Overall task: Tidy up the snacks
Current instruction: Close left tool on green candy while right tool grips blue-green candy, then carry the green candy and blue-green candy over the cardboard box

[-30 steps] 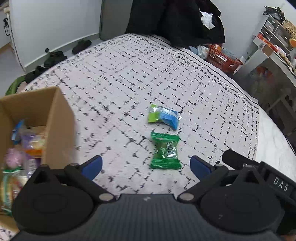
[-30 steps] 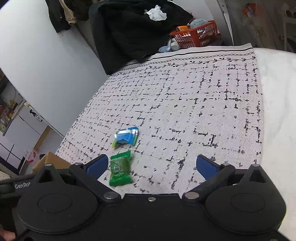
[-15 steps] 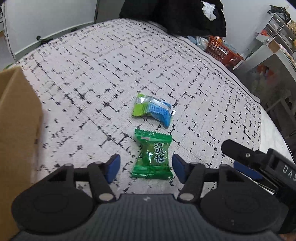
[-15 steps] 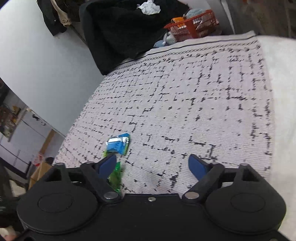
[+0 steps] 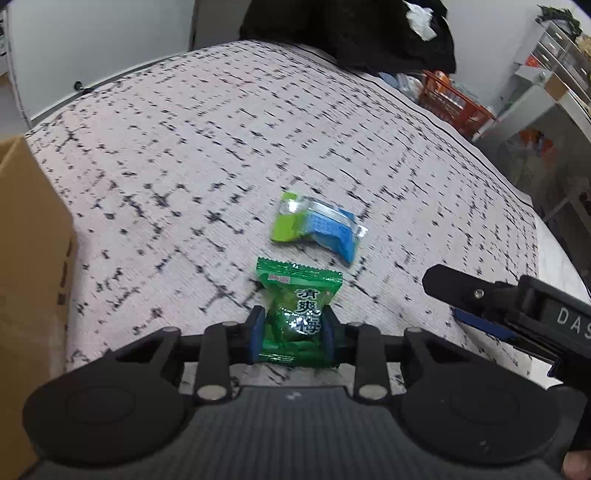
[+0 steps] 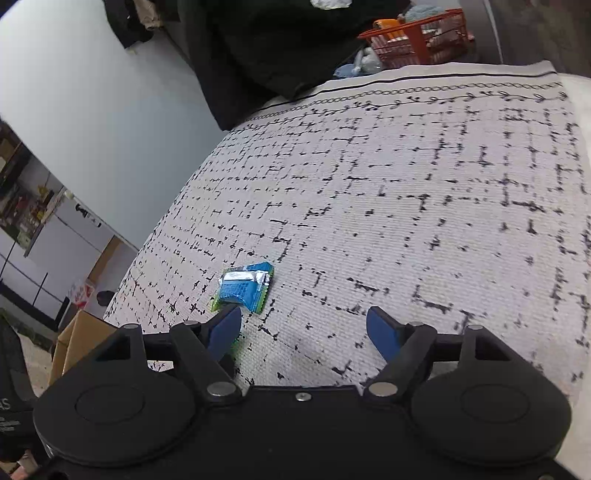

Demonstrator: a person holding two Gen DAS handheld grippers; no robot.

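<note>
A green snack packet (image 5: 299, 291) lies on the black-flecked white cloth (image 5: 184, 166). My left gripper (image 5: 293, 330) has its blue pads against both sides of the packet's lower half, and the jaws are still closing. Just beyond it lies a blue and lime packet (image 5: 317, 229). In the right wrist view that blue packet (image 6: 245, 286) sits just ahead of the left fingertip (image 6: 225, 326). My right gripper (image 6: 306, 328) is open with only cloth between its fingers, and its jaws are narrowing. One right gripper finger (image 5: 461, 291) reaches in from the right.
A cardboard box (image 5: 29, 258) stands at the left edge of the cloth, seen also as a box corner (image 6: 77, 339) in the right wrist view. An orange basket (image 5: 454, 103) and dark clothing (image 5: 351, 33) lie beyond the far edge. A shelf unit (image 5: 554, 55) stands at the right.
My left gripper came down over the green packet and its jaws closed from wide open onto it. My right gripper moved toward the blue packet and its jaws narrowed somewhat.
</note>
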